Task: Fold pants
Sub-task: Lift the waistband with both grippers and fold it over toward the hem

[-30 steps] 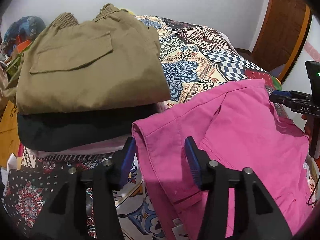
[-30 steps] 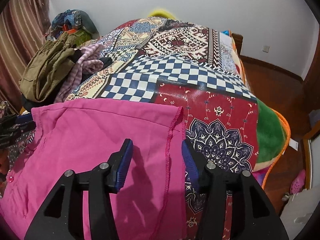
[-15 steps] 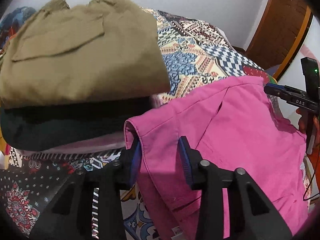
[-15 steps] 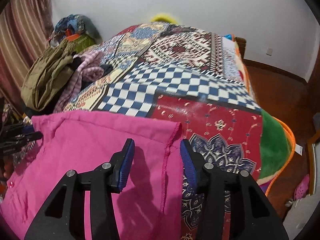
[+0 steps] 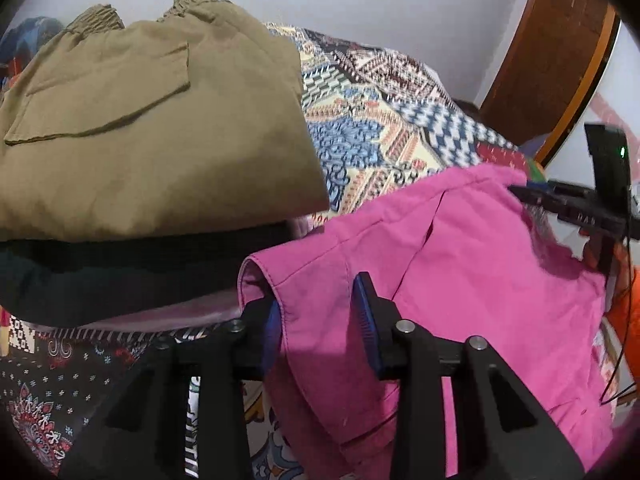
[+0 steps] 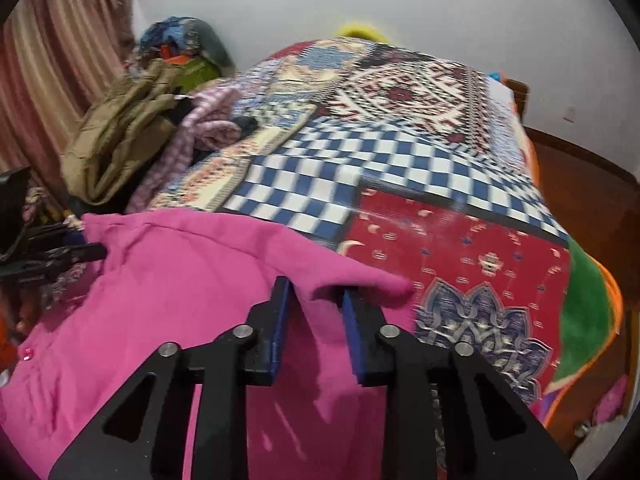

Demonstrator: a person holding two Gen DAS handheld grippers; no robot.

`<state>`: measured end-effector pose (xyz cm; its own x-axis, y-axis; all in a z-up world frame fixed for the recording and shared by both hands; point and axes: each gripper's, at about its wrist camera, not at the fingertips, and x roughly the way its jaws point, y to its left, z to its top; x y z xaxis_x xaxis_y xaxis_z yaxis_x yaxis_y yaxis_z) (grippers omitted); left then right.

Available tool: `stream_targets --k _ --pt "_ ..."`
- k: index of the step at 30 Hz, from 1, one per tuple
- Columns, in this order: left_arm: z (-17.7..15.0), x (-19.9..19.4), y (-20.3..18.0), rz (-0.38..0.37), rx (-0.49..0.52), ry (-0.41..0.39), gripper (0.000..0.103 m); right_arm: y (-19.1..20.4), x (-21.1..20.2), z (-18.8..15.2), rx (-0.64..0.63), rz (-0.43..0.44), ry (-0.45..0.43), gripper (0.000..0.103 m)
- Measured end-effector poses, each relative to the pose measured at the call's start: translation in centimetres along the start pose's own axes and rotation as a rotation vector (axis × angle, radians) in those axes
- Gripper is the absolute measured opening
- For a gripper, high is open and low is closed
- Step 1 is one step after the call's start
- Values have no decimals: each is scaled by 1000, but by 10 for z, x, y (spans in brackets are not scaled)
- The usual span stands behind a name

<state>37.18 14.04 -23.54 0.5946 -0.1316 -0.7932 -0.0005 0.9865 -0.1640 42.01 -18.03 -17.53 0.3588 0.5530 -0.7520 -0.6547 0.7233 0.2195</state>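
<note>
The pink pants [image 5: 460, 280] lie folded on the patterned bedspread [image 5: 372, 136]. My left gripper [image 5: 318, 316] straddles their near left corner, with cloth between the two blue pads, and lifts it slightly. My right gripper [image 6: 314, 316] straddles the far corner of the pink pants [image 6: 172, 304] in the right wrist view, with a fold of cloth raised between its pads. Both jaws are narrowed on the fabric. Each gripper shows at the edge of the other's view.
A stack of folded clothes with olive pants [image 5: 152, 128] on top sits close left of the pink pants. It shows as a heap [image 6: 116, 148] in the right wrist view. The bedspread [image 6: 400, 152] stretches ahead. A wooden door [image 5: 552, 52] stands at right.
Both grippers have moved forward onto the pink pants and narrowed their jaws on the cloth. The pants' corners have lifted off the bed.
</note>
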Motion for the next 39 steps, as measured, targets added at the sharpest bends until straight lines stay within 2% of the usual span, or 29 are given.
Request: stream_targets --k 2,8,10,11,12,14,20,26,39 --pt "1 -2 1 -15 -3 -13 32 1 7 0 -3 -8 18 23" --pt "1 9 -5 2 22 9 32 -4 16 1 28 21 37 25" --pt "2 10 -6 16 27 9 32 -2 15 3 29 13 30 23" --pt "2 10 -6 26 28 6 28 -2 13 3 31 -2 23 19" --pt "0 9 -6 38 29 3 24 -3 11 3 37 -16 14 11" --pt "0 7 -6 53 28 -6 19 -4 4 2 49 -27 -14 11" --pt "3 -14 -15 64 55 -68 12 3 -22 2 27 -64 -95 7" --pt "15 -45 -29 67 92 -122 11 6 -50 12 38 -48 -155 6" --pt "72 -102 -45 96 154 -261 11 35 -118 58 -33 -107 -311 6"
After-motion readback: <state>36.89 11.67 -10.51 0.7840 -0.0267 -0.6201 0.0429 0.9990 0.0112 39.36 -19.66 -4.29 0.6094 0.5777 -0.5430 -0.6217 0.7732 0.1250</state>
